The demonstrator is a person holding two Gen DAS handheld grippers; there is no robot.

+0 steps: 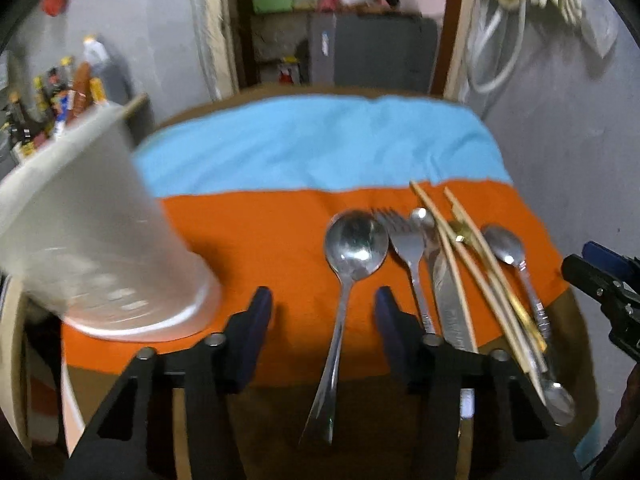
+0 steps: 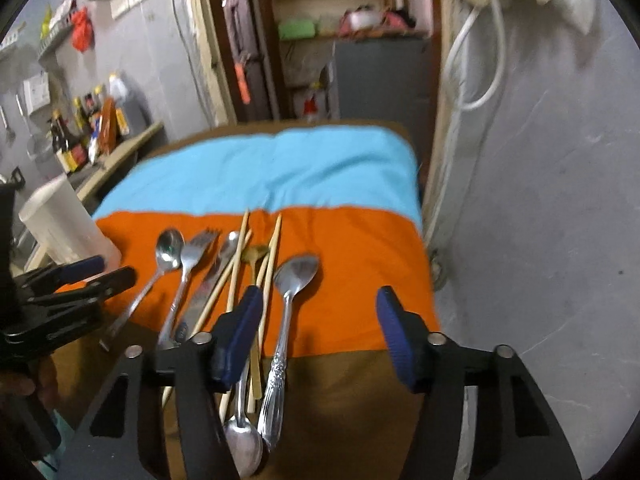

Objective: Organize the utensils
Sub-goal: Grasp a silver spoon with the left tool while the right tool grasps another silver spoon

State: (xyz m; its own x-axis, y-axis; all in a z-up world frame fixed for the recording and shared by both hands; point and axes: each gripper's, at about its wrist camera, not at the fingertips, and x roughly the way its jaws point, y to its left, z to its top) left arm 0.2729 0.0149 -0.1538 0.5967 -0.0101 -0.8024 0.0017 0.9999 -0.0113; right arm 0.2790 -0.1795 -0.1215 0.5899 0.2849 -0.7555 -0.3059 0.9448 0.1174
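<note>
Utensils lie in a row on an orange cloth point(image 1: 260, 240): a large spoon point(image 1: 356, 240), a fork point(image 1: 408, 244), a knife point(image 1: 450, 304), wooden chopsticks point(image 1: 452, 264) and a small spoon point(image 1: 506, 246). My left gripper point(image 1: 323, 300) hovers open over the large spoon's handle, which runs between its blue pads untouched. A white cup point(image 1: 100, 240) stands at its left. In the right wrist view my right gripper point(image 2: 319, 296) is open above an ornate spoon point(image 2: 298, 272), with the chopsticks point(image 2: 240, 264) by its left finger. The left gripper point(image 2: 114, 268) shows at that view's left edge.
A blue cloth point(image 1: 320, 144) covers the far half of the round brown table point(image 1: 360, 420). Bottles crowd a counter point(image 1: 60, 92) at the far left. A grey wall point(image 1: 580, 160) runs close along the table's right. A doorway with a grey cabinet point(image 1: 372, 52) lies behind.
</note>
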